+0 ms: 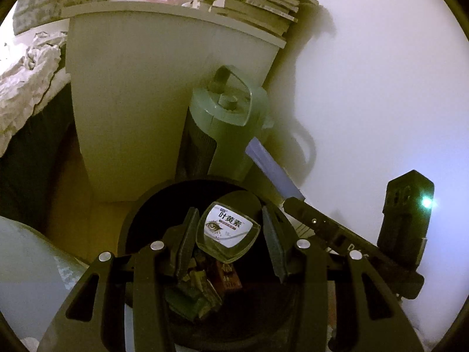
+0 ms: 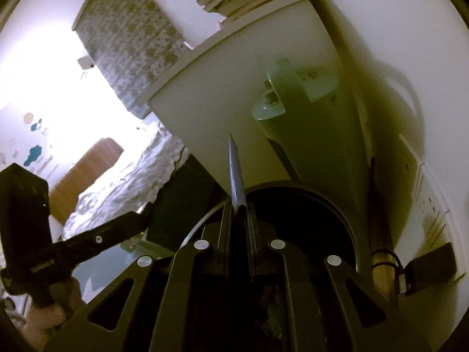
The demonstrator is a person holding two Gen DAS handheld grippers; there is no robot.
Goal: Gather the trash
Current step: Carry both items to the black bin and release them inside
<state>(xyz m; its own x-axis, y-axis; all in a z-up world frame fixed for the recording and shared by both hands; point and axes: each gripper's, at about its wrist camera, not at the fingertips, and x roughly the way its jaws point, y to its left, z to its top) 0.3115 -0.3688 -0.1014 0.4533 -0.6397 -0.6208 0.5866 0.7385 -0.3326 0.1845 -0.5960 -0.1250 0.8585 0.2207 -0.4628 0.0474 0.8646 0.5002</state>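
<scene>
My left gripper (image 1: 228, 214) hangs over the round black bin (image 1: 137, 217). Its pads press on both sides of a clear plastic pack (image 1: 227, 230) with a white label showing an eye. Dark wrappers (image 1: 196, 290) and a brown carton (image 1: 228, 275) lie in the bin below. My right gripper (image 2: 239, 205) is shut on a flat blue-violet strip (image 2: 236, 170), seen edge-on, over the bin's rim (image 2: 340, 208). In the left wrist view that strip (image 1: 272, 170) sticks up from the right gripper (image 1: 293, 202) at the bin's right side. The left gripper (image 2: 140, 217) shows at lower left in the right wrist view.
A white cabinet (image 1: 140, 102) stands behind the bin with stacked books (image 1: 252, 3) on top. A green tower appliance (image 1: 225, 111) stands between the cabinet and the white wall (image 1: 381, 73). A bed with crumpled bedding (image 1: 26, 79) lies left. A black adapter (image 2: 431, 267) sits by the wall.
</scene>
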